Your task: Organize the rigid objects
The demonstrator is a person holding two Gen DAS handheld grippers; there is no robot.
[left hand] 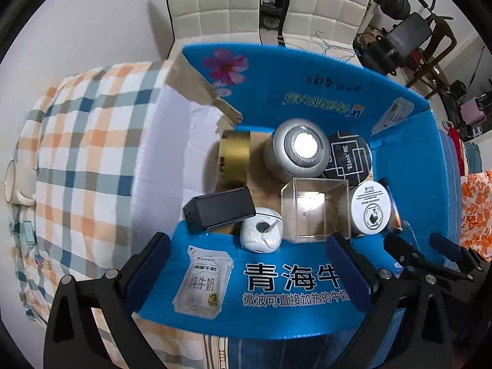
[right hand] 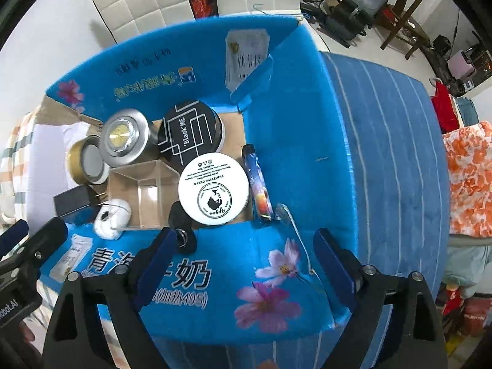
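Hovering over the blue box (left hand: 307,316), both grippers above its near flap.

Left gripper (left hand: 247,272): jaws spread wide, pinching nothing. Right gripper (right hand: 246,264): jaws likewise spread, empty.

Sitting packed on the box floor: silver tin (left hand: 296,153), black tin (left hand: 349,160), white cream jar (left hand: 370,207), clear cube (left hand: 316,210), gold tin (left hand: 233,158), black block (left hand: 220,209), white cracked ball (left hand: 261,229).

Key relation, likely next pick: slim printed tube (right hand: 257,184) lying flat along the right wall, just beside the white cream jar (right hand: 213,189). Long axis running front-to-back, roughly in line with the right gripper's view, so jaws closing across its width. Lying ahead of and between the right jaws; left gripper seeing only a sliver (left hand: 392,203) behind the jar. Right hand nearer, judging from both views.

Little clearance looking likely between tube, jar and wall.
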